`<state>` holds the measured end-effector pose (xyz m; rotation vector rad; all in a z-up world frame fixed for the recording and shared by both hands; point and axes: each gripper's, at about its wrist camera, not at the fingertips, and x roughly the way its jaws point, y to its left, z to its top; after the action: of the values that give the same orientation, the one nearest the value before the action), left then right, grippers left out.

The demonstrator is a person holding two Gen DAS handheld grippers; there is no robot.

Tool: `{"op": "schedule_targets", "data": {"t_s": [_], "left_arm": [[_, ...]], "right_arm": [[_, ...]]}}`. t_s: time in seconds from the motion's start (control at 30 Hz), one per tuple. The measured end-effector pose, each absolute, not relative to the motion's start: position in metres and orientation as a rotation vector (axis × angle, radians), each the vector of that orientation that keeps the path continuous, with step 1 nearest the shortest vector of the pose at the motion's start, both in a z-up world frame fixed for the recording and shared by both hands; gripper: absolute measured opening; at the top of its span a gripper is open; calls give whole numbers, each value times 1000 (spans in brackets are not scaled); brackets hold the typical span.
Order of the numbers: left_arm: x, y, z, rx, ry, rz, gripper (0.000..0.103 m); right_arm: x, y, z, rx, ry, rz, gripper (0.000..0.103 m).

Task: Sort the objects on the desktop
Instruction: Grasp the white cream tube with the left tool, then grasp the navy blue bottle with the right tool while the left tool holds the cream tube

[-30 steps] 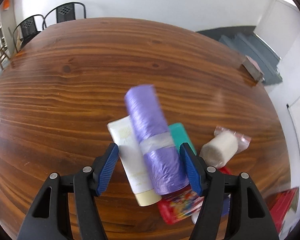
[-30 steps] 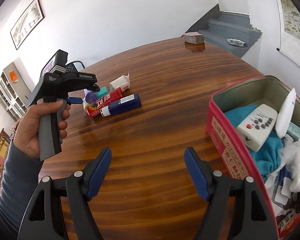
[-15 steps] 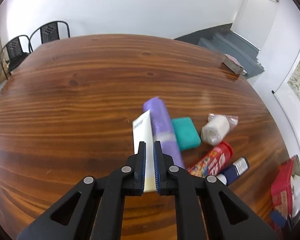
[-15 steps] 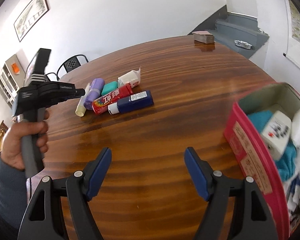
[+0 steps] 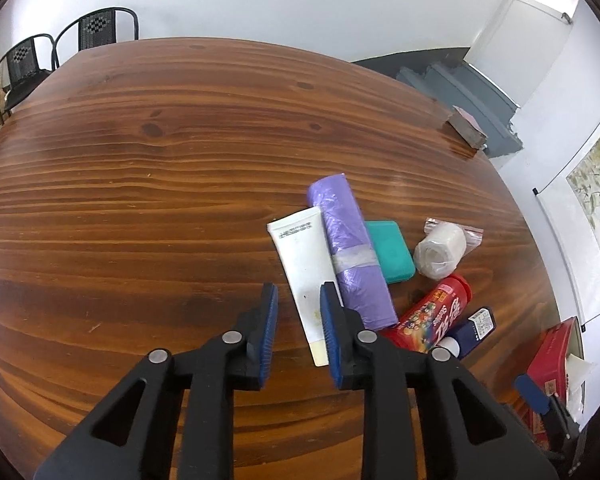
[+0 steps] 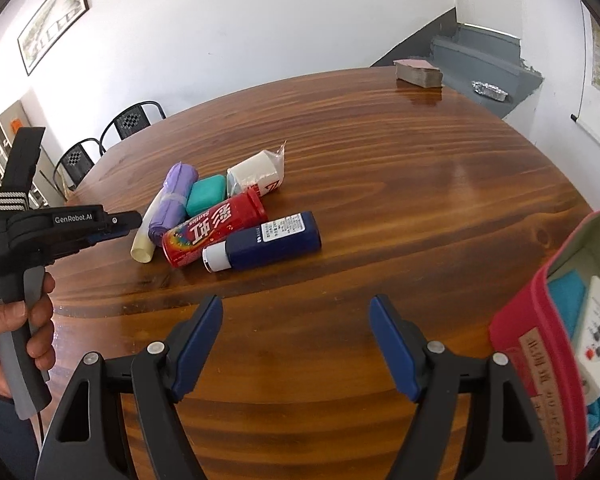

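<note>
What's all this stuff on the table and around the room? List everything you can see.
table: one, brown wood
white tube: one, left end of the cluster
roll of bags: one, purple, beside the tube
flat case: one, teal
bagged roll: one, white
snack can: one, red, lying down
bottle: one, dark blue, white cap
box: one, red, table's right edge, holds a white remote
chairs: two, black, far end
left gripper: blue pads, opening, nothing between
right gripper: open, empty
hand: holds left gripper
</note>
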<state>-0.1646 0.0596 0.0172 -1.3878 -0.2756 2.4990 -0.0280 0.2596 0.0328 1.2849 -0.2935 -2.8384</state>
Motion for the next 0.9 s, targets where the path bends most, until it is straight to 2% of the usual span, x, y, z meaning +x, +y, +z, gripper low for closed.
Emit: {"op": "schedule_targets", "data": {"t_s": [0.07,0.33,0.4,0.43,0.47,0.9], "left_arm": [[-165,61,14,-1389,-274,2488,42],[-163,78,4,-1389,-194,2536,46],[-161,81,3,-1372,-157,2568,46],[-160,82,3,-1367,-141,2579,40],[-160,82,3,-1371,-127,2583,29],[-154,60,30,-1285,-211,2632,27]], "right_arm": [[-27,257,30,1292,-284,-2828,79],[-24,258,31,1262,-284,-2839,79],[-23,258,31,1255,-281,-2849,79],[-23,259,31,1255,-279,-2850,79],[-23,259,31,1255,-281,-2849,79],[-47,251,26,1270,-235,-2782,82]]}}
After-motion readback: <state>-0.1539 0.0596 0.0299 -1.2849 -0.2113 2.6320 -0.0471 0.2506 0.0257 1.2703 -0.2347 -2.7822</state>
